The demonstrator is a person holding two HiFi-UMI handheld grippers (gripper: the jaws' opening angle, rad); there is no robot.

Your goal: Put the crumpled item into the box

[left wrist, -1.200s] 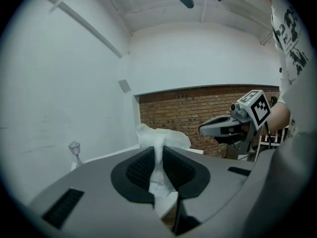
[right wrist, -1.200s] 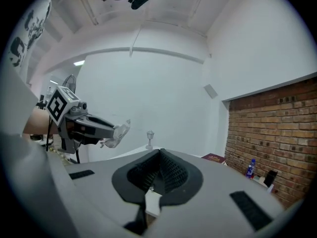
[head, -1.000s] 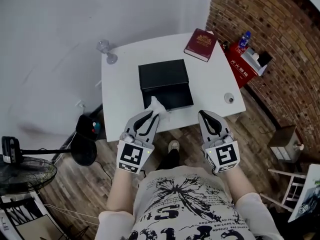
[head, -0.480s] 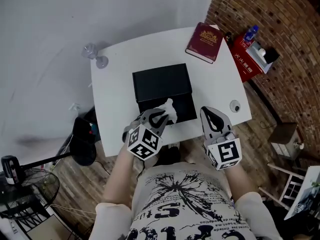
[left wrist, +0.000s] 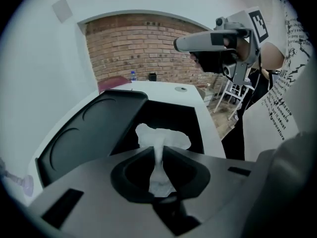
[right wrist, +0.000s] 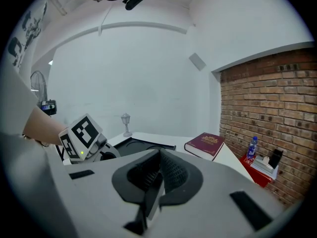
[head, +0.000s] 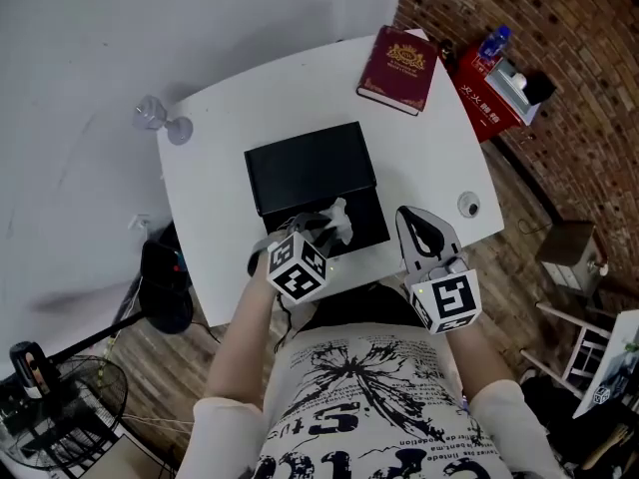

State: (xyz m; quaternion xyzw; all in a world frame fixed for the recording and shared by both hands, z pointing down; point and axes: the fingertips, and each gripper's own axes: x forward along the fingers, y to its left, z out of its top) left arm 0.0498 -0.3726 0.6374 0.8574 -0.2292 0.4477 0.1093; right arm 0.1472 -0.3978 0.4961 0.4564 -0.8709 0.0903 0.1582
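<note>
A crumpled white tissue [head: 338, 219] [left wrist: 161, 140] is hanging pinched in the left claw [head: 323, 225] [left wrist: 158, 151], whose two grey jaws are pressing together on the tissue's narrow waist while its loose top is fanning out beyond the tips. The tissue is hovering over the near left part of the open black rectangular box [head: 373, 230] [left wrist: 196, 129]; whether it is touching the box's floor cannot be told. The box's lid is lying folded back flat toward the far edge of the white worktop [head: 212, 193], and the box itself is sitting near the middle of the worktop, reaching toward its near edge.

The right claw [head: 409, 224] [right wrist: 159, 155] is hanging just beside the box's right side, above the worktop's near right edge, its ribbed jaws standing closed against each other with nothing between them.

A maroon hardcover book with gold print [head: 397, 67] [right wrist: 205, 145] is lying at the far right corner, a small clear stemmed ornament [head: 161, 120] [right wrist: 126, 124] is standing at the far left corner, and a small round grey object [head: 468, 206] is resting close to the right edge. Off the worktop, a blue-capped bottle [head: 494, 42] [right wrist: 252, 149] is standing by a brick wall [head: 579, 118].
</note>
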